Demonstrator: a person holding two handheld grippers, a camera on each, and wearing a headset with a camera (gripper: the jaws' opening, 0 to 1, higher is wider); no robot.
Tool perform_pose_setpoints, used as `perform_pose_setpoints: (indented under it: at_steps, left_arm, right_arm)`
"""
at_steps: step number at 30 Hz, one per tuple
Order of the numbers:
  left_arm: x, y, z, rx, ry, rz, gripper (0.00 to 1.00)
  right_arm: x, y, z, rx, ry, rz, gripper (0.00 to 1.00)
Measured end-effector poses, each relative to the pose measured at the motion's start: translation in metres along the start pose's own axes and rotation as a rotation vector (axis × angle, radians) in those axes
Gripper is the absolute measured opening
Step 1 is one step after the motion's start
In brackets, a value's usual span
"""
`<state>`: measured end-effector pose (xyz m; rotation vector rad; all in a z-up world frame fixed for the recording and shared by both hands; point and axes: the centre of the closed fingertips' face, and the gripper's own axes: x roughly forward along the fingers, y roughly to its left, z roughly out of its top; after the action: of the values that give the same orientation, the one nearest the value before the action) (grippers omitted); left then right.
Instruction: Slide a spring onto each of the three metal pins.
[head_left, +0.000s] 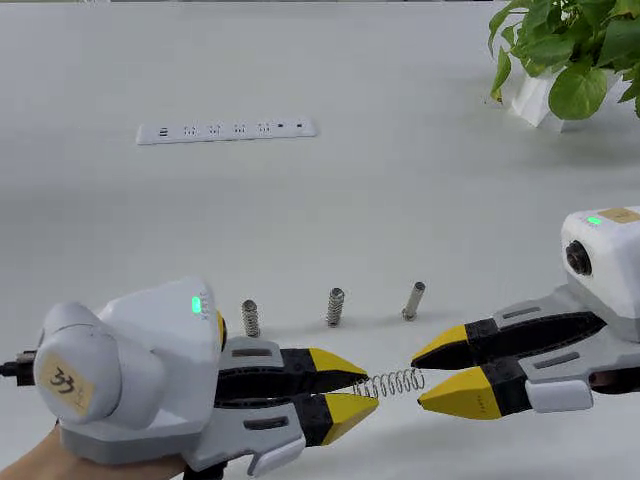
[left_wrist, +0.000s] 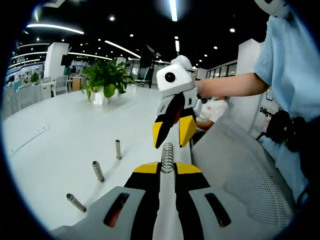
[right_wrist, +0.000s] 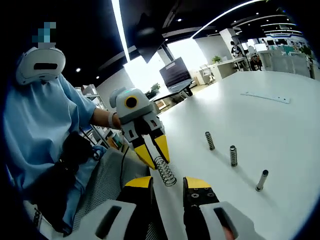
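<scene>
Three metal pins stand in a row on the white table. The left pin (head_left: 250, 318) and the middle pin (head_left: 335, 306) each wear a spring. The right pin (head_left: 413, 300) is bare. In front of them my left gripper (head_left: 368, 386) is shut on one end of a loose spring (head_left: 392, 382), which sticks out level to the right. My right gripper (head_left: 418, 380) is open, its yellow tips around the spring's free end. In the left gripper view the spring (left_wrist: 167, 156) rises from my shut jaws toward the right gripper (left_wrist: 174, 131). The right gripper view shows the spring (right_wrist: 165, 171) just above my open jaws.
A white power strip (head_left: 225, 130) lies at the far middle of the table. A potted plant (head_left: 565, 50) stands at the far right corner. The table's near edge runs just below both grippers.
</scene>
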<state>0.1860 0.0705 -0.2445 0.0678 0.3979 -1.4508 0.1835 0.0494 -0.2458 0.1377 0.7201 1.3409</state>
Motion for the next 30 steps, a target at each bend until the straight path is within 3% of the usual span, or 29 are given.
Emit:
perform_pose_setpoints:
  at_steps: [8, 19, 30]
  left_arm:
    - [0.000, -0.008, 0.007, 0.005, -0.018, -0.038, 0.07]
    - [0.000, -0.008, 0.010, 0.005, -0.027, -0.049, 0.07]
    - [0.004, -0.008, -0.001, 0.006, 0.013, -0.052, 0.07]
  right_arm:
    - [-0.004, 0.007, -0.001, 0.032, -0.011, 0.054, 0.11]
    - [-0.004, 0.010, -0.001, 0.048, -0.020, 0.064, 0.07]
    - [-0.001, 0.011, 0.000, -0.002, 0.014, 0.041, 0.07]
